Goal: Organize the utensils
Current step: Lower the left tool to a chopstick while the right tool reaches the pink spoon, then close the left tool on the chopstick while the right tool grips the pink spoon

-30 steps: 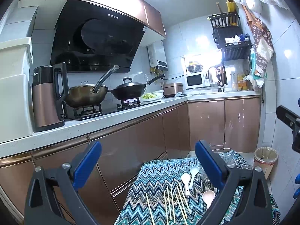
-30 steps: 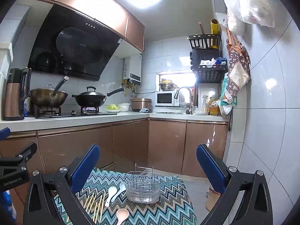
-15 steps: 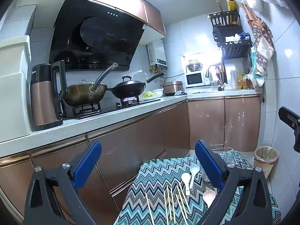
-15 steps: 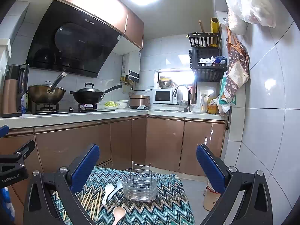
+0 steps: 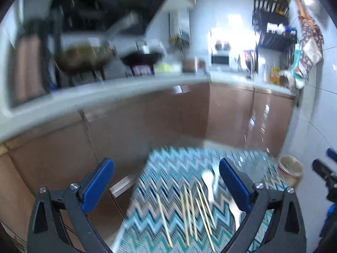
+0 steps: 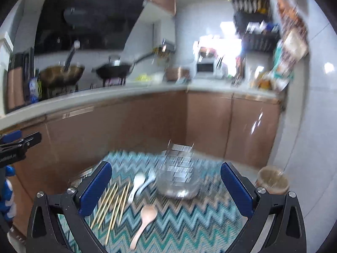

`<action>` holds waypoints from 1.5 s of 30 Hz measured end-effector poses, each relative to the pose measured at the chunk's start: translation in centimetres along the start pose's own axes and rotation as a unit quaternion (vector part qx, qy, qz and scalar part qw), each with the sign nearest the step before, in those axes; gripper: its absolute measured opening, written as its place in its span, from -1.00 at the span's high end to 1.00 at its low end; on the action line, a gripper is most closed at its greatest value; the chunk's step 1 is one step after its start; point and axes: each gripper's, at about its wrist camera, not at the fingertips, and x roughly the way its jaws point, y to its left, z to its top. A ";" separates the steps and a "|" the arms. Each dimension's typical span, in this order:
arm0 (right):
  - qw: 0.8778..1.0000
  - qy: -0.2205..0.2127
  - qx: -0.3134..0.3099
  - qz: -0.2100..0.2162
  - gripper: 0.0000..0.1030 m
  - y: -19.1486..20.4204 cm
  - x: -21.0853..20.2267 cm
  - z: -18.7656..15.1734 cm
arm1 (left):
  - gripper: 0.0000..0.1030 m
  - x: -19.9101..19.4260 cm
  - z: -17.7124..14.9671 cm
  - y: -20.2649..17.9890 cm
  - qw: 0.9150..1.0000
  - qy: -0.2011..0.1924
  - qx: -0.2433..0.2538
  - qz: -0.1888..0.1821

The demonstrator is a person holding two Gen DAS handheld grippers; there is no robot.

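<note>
Several wooden chopsticks (image 5: 192, 213) lie on a small table with a teal zigzag cloth (image 5: 168, 168); they also show in the right wrist view (image 6: 111, 202). Two white spoons (image 6: 137, 183) lie beside them, one showing in the left wrist view (image 5: 207, 179). A pink spoon (image 6: 145, 217) lies nearer. A clear utensil drainer with a wire rack (image 6: 179, 175) stands behind. My left gripper (image 5: 166, 185) is open and empty above the chopsticks. My right gripper (image 6: 166, 186) is open and empty above the spoons. Both views are blurred.
Brown kitchen cabinets (image 6: 126, 122) with a white counter run behind the table. Pans (image 6: 61, 74) sit on the stove. A bin (image 6: 272, 180) stands on the floor at the right, by the tiled wall.
Both grippers have tilted down and moved toward the table, so the utensils sit higher and larger in view. Both views are now motion-blurred. The jaws stay open.
</note>
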 end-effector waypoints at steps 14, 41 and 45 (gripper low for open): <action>0.949 0.267 0.051 0.162 0.22 -1.6 18.0 -9.3 | 0.25 21.0 -6.8 1.7 0.932 0.314 -0.113 -0.139; 0.908 0.344 0.027 0.236 0.49 -1.6 26.5 -11.8 | 0.84 32.8 -10.8 -0.3 0.889 0.439 -0.087 -0.097; 0.905 0.343 0.028 0.250 0.79 -1.5 27.3 -11.8 | 0.89 33.4 -10.8 -1.3 0.893 0.433 -0.084 -0.087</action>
